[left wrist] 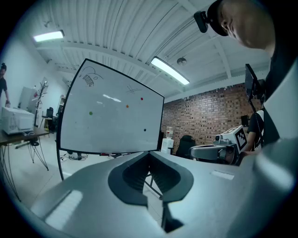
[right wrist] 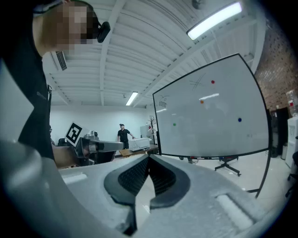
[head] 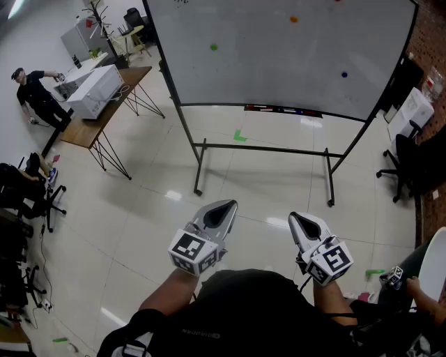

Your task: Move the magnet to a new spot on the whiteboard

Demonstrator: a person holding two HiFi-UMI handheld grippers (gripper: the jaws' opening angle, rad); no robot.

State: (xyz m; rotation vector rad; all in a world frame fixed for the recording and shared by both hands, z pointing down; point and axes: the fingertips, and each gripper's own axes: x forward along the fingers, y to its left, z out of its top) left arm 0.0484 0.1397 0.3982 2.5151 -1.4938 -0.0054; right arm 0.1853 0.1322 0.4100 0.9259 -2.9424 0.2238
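Note:
The whiteboard [head: 279, 56] stands on a wheeled frame across the floor ahead of me, well out of reach. Small round magnets stick to it: a green one [head: 214, 47], an orange one [head: 293, 19] and a blue one [head: 343, 74]; a red one [right wrist: 213, 82] shows higher up. My left gripper [head: 224, 208] and right gripper [head: 297, 218] are held low near my body, both pointing at the board. Each has its jaws together at the tips with nothing between them. The left gripper view shows the board [left wrist: 111, 118] ahead and the right gripper [left wrist: 219, 151] beside it.
A wooden desk [head: 104, 104] with a white machine [head: 94, 90] stands at the left, with a person [head: 38, 97] behind it. Office chairs [head: 408, 164] and a brick wall lie to the right. A green tape mark [head: 240, 136] sits on the tiled floor under the board.

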